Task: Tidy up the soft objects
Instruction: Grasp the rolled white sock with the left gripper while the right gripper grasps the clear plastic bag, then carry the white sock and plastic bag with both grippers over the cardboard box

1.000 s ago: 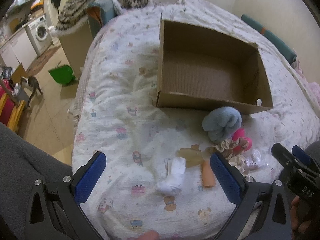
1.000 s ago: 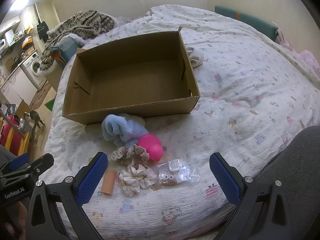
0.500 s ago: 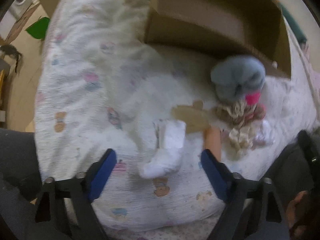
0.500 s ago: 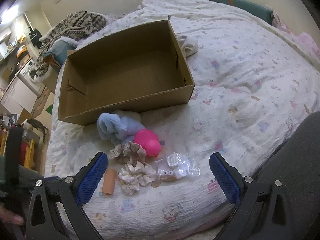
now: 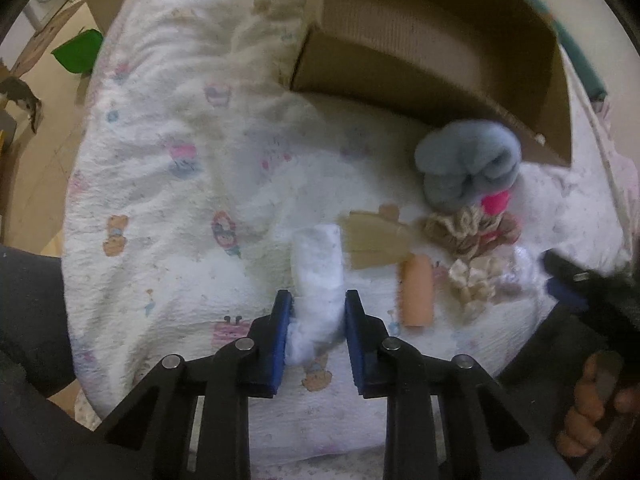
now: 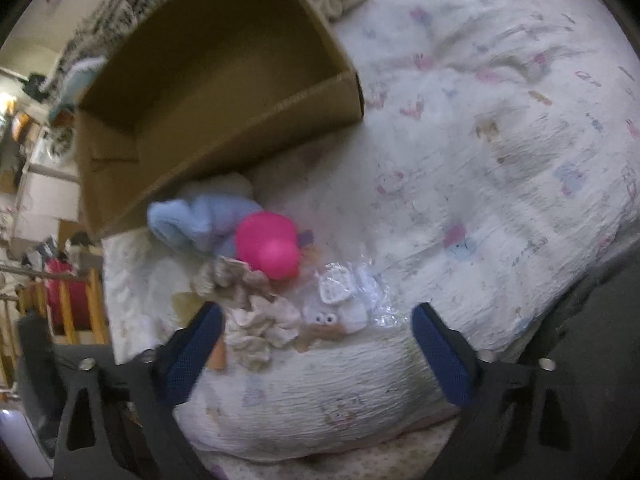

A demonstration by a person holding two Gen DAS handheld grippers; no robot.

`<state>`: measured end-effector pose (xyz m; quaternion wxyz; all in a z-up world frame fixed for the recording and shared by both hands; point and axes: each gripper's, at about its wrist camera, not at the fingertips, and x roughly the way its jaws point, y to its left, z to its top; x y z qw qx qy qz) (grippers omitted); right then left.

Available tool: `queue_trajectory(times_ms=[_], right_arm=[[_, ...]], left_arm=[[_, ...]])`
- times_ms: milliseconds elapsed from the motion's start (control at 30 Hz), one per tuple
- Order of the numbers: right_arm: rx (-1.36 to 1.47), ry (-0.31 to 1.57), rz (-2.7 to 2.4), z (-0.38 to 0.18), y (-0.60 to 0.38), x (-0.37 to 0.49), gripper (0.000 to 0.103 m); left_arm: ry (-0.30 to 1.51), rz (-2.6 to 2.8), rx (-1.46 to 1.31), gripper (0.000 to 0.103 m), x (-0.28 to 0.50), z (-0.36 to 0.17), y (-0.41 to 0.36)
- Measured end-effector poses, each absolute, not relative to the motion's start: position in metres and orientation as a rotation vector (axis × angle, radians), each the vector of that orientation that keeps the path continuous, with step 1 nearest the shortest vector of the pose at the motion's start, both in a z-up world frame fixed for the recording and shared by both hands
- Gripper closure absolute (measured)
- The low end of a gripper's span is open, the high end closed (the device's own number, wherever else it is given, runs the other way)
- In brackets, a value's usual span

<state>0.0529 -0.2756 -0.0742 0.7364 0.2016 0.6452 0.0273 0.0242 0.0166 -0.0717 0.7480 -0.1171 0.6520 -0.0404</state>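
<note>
White sock [image 5: 318,280] between closing left hand-held gripper [image 5: 316,332]; writing unreadable.

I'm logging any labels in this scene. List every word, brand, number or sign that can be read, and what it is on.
None can be read.
Bed sheet: cartoon prints only, no legible words.
Clear packet: holds a small item with cartoon eyes; any print on it is too blurred to read.
Cardboard box: plain walls, no print in view.

No lettering, label or number is legible in either view.
</note>
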Motion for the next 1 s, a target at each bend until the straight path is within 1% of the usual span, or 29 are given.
queue_trajectory(times_ms=[33, 100, 133, 233, 300, 333, 400, 433, 467, 500, 567, 733, 1000], right_arm=[[0.437, 1.436, 0.047, -0.079, -0.275, 0.054, 0.010], [0.418, 1.461, 0.032, -0.088, -0.271, 0.055, 0.015], [0.401, 1.469, 0.022, -0.093, -0.268, 0.055, 0.016], [0.359, 1.477, 0.000, -0.100, -0.262, 0.060, 0.029], [0.339, 1.483, -0.015, -0.103, -0.259, 0.061, 0.053], [0.337, 1.487, -0.015, -0.106, -0.259, 0.061, 0.058], [0.328, 1.479, -0.011, -0.107, -0.257, 0.061, 0.072], [0.320, 1.470, -0.011, -0.106, -0.255, 0.061, 0.077], [0.316, 1.460, -0.008, -0.105, -0.253, 0.061, 0.084], [0.310, 1.444, -0.005, -0.102, -0.252, 0.060, 0.089], [0.306, 1.411, -0.010, -0.092, -0.251, 0.059, 0.092], [0.351, 1.305, 0.023, -0.056, -0.257, 0.055, 0.093], [0.332, 1.085, 0.156, 0.018, -0.263, 0.065, 0.093]], left_arm=[[1.417, -0.089, -0.266, 0.079, 0.022, -0.068, 0.019], [1.385, -0.081, -0.272, 0.080, 0.022, -0.056, 0.026], [1.368, -0.076, -0.268, 0.080, 0.021, -0.053, 0.028], [1.312, -0.058, -0.255, 0.080, 0.019, -0.037, 0.031], [1.290, -0.057, -0.250, 0.080, 0.018, -0.026, 0.034], [1.287, -0.058, -0.249, 0.080, 0.027, -0.024, 0.034], [1.280, -0.056, -0.243, 0.080, 0.027, -0.021, 0.033], [1.278, -0.055, -0.239, 0.080, 0.027, -0.026, 0.025], [1.276, -0.055, -0.239, 0.080, 0.029, -0.030, 0.026], [1.275, -0.053, -0.239, 0.080, 0.029, -0.030, 0.026], [1.268, -0.052, -0.239, 0.080, 0.029, -0.034, 0.025], [1.240, -0.045, -0.247, 0.080, 0.027, -0.029, 0.026], [1.161, -0.067, -0.205, 0.080, 0.046, 0.008, 0.018]])
